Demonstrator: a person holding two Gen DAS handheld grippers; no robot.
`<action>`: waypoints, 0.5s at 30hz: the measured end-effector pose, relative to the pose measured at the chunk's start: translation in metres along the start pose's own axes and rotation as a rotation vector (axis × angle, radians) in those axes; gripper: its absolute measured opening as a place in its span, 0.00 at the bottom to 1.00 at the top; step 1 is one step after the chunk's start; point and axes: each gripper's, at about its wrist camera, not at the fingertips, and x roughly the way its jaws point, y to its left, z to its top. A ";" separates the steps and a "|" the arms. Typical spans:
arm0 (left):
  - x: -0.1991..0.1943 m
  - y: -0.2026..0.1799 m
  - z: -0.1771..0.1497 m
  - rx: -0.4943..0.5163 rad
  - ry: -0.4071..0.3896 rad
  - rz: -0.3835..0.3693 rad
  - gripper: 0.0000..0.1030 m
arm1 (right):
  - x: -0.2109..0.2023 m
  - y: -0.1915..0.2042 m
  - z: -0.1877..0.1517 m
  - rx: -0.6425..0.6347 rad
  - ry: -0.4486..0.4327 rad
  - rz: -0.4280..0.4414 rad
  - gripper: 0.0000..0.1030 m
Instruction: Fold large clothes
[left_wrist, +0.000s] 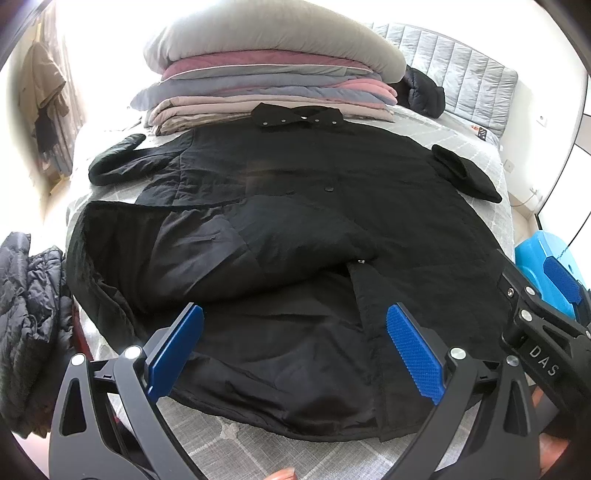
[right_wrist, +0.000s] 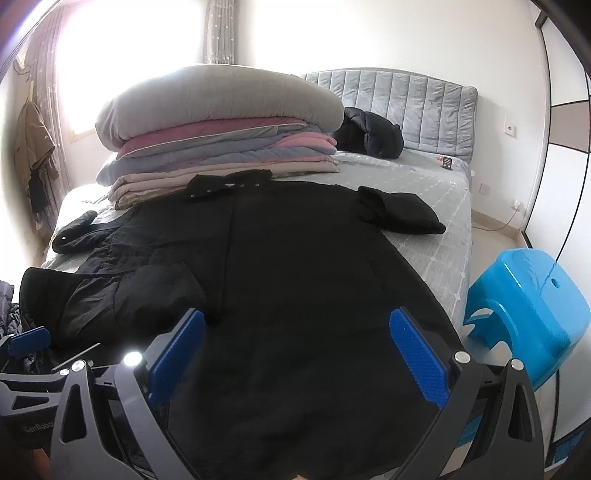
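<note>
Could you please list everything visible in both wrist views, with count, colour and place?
coat: one, black, spread flat across the bed.
bed: one, grey cover, padded grey headboard.
folded bedding: one stack, grey, pink and beige, beyond the collar.
puffer jacket: one, black, by the headboard.
dark quilted garment: one, off the bed's left edge.
stool: one, blue, right of the bed.
hanging clothes: brown, far left wall.
left gripper: open, above the hem.
right gripper: open, above the hem.
</note>
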 end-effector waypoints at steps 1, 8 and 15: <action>0.000 0.000 0.001 0.000 -0.001 0.000 0.93 | 0.000 0.000 0.000 0.000 -0.002 0.000 0.95; -0.004 0.012 0.013 0.017 -0.003 -0.004 0.93 | 0.012 -0.006 0.024 0.027 0.037 0.113 0.95; -0.012 0.081 0.084 -0.035 -0.072 0.053 0.93 | 0.095 0.007 0.094 -0.103 0.170 0.124 0.95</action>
